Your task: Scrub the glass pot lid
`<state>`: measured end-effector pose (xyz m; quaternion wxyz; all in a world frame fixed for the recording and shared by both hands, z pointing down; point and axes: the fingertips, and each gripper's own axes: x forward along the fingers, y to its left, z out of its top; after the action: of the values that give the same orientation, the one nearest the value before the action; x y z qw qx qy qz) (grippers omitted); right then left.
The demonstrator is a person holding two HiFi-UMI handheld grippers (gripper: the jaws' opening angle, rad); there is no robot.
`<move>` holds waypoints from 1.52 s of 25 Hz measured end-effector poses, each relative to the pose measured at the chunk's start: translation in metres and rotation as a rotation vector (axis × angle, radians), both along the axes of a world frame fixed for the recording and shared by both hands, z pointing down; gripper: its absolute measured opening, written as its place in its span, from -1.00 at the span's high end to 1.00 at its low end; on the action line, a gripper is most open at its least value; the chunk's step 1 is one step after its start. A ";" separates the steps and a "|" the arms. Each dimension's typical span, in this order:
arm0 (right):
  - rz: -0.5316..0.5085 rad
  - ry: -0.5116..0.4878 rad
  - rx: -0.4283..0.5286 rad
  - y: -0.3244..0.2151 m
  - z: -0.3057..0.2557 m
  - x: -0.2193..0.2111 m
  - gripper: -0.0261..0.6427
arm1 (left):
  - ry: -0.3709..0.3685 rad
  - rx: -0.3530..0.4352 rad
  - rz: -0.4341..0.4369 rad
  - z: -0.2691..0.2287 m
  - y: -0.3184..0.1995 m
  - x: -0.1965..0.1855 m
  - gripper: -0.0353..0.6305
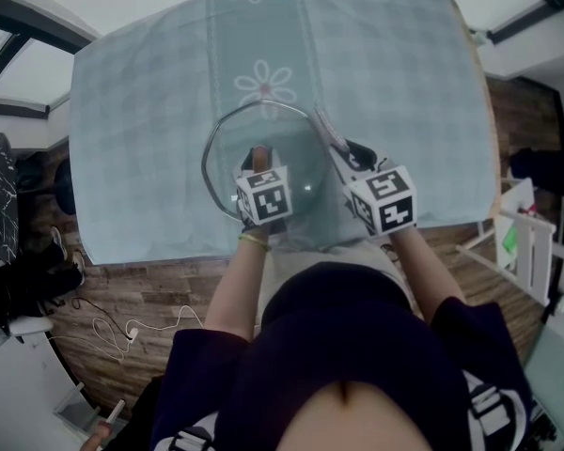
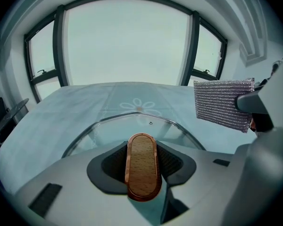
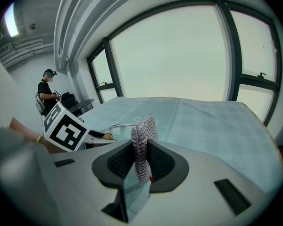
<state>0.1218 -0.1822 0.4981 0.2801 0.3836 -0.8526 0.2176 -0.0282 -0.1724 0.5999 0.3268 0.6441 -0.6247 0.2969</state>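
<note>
The glass pot lid [image 1: 227,128] lies flat on the pale blue tablecloth, with its metal rim showing. Its wooden handle [image 2: 142,166] stands between the pads of my left gripper [image 2: 142,173], which is shut on it. In the head view the left gripper [image 1: 259,164] sits over the lid's middle. My right gripper [image 3: 140,166] is shut on a silver mesh scrub pad [image 3: 142,140], held upright on edge. That pad [image 1: 325,132] hangs over the lid's right rim, just right of the left gripper. From the left gripper view the pad [image 2: 224,105] is a flat grey rectangle above the cloth.
The tablecloth [image 1: 376,83] has a flower print and covers the whole table down to its near edge. A white rack [image 1: 531,242] stands on the wooden floor at the right, dark objects [image 1: 0,195] at the left. A person [image 3: 48,93] stands far off by the windows.
</note>
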 end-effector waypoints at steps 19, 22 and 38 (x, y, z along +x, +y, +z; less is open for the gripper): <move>0.031 0.006 0.089 -0.006 -0.027 0.035 0.68 | 0.195 0.035 -0.012 -0.025 0.002 0.003 0.40; 0.033 0.010 0.099 -0.005 -0.029 0.039 0.68 | 0.276 0.063 -0.026 -0.037 0.003 0.003 0.40; 0.061 -0.002 0.140 -0.006 -0.043 0.038 0.68 | 0.588 0.236 0.075 -0.080 0.004 0.000 0.40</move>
<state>0.1599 -0.1882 0.4553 0.2449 0.4278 -0.8540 0.1665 -0.0284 -0.1681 0.5196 0.4054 0.7582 -0.5094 0.0351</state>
